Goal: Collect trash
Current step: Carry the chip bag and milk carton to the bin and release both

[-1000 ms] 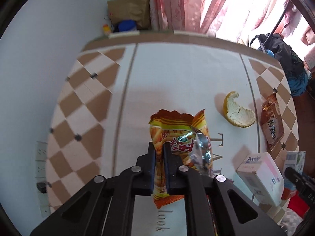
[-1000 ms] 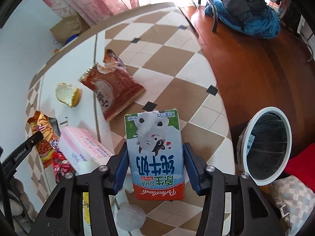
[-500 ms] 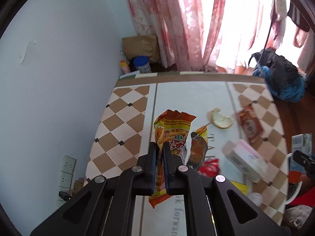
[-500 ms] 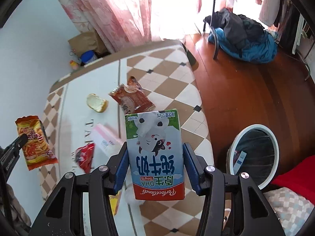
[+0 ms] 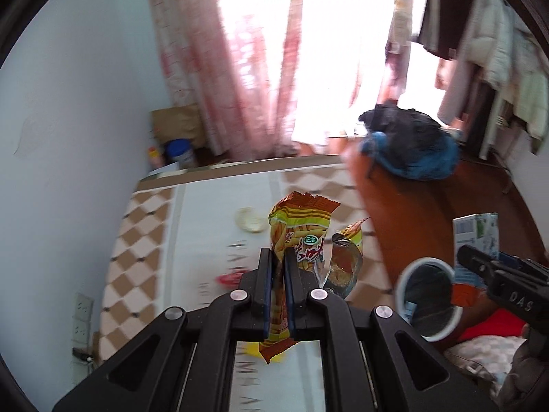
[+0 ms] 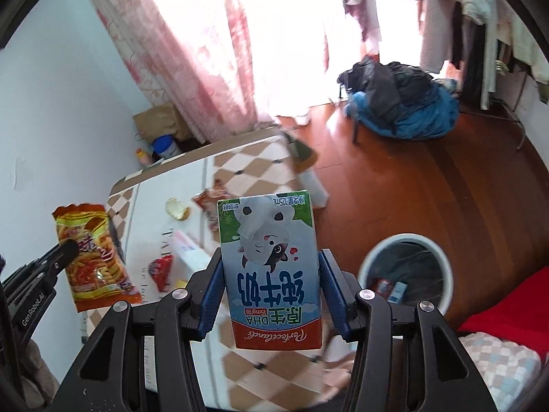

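My left gripper (image 5: 278,257) is shut on an orange-yellow snack bag (image 5: 302,233) and holds it high above the table (image 5: 206,213); the bag also shows in the right wrist view (image 6: 92,250). My right gripper (image 6: 269,264) is shut on a green-white milk carton (image 6: 271,267), held upside down in the air; the carton also shows in the left wrist view (image 5: 475,231). A white round trash bin (image 6: 405,274) stands on the wooden floor right of the table, with some packets inside; it also shows in the left wrist view (image 5: 427,302).
On the table lie a fruit peel (image 6: 177,208), a brown snack wrapper (image 6: 209,202), a pink-white box (image 6: 187,250) and a red wrapper (image 6: 161,269). A chair with blue and black clothes (image 6: 401,103) stands on the floor. Pink curtains (image 6: 192,51) hang behind.
Both grippers have risen well above the table with their loads. The views have swung right, and the trash bin now shows in both.
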The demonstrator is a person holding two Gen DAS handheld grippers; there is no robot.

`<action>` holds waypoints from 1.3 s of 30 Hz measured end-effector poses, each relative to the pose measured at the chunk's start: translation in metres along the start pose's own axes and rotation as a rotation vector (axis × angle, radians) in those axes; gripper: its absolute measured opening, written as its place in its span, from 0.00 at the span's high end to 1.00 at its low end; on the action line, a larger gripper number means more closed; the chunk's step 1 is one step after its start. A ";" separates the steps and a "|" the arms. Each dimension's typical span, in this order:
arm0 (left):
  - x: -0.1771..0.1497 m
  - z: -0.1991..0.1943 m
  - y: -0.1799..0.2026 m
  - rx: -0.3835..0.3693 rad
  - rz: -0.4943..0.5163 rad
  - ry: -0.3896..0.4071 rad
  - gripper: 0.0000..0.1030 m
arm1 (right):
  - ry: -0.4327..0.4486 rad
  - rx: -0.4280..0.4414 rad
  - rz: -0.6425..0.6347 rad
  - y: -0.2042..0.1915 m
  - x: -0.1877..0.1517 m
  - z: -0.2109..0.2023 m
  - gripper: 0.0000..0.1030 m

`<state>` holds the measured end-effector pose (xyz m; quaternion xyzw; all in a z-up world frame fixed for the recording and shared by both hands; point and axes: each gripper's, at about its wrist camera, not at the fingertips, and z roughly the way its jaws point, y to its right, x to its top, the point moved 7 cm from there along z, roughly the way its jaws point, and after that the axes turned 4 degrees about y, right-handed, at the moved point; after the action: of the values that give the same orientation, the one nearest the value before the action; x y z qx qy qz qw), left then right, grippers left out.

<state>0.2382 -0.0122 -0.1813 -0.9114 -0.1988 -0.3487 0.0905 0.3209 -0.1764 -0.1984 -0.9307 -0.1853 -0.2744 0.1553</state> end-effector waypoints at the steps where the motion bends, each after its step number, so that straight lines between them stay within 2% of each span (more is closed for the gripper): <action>1: 0.001 0.000 0.013 -0.018 0.011 0.001 0.96 | 0.006 -0.012 0.006 0.011 -0.001 -0.006 0.47; 9: -0.008 0.021 0.140 -0.159 0.119 -0.050 0.96 | 0.008 -0.143 0.083 0.132 -0.022 -0.033 0.47; 14: -0.032 0.063 0.211 -0.242 0.166 -0.160 0.96 | -0.042 -0.195 0.141 0.202 -0.045 -0.017 0.47; 18: -0.058 0.107 0.253 -0.290 0.188 -0.286 0.96 | -0.114 -0.196 0.207 0.252 -0.068 0.019 0.47; 22: -0.086 0.161 0.280 -0.278 0.216 -0.405 0.96 | -0.197 -0.186 0.281 0.293 -0.093 0.067 0.47; 28: -0.111 0.215 0.303 -0.249 0.254 -0.485 0.95 | -0.295 -0.180 0.354 0.333 -0.124 0.126 0.47; 32: -0.120 0.236 0.312 -0.252 0.252 -0.524 0.95 | -0.342 -0.153 0.426 0.353 -0.139 0.156 0.47; 37: -0.126 0.243 0.320 -0.270 0.247 -0.556 0.91 | -0.373 -0.102 0.482 0.363 -0.147 0.185 0.46; 38: -0.126 0.245 0.320 -0.267 0.244 -0.560 0.88 | -0.375 -0.090 0.498 0.365 -0.148 0.189 0.45; 39: -0.126 0.246 0.319 -0.262 0.240 -0.560 0.72 | -0.385 -0.073 0.516 0.367 -0.149 0.194 0.44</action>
<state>0.4361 -0.2638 -0.4564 -0.9927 -0.0609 -0.0940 -0.0452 0.4504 -0.4636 -0.5076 -0.9868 0.0406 -0.0514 0.1484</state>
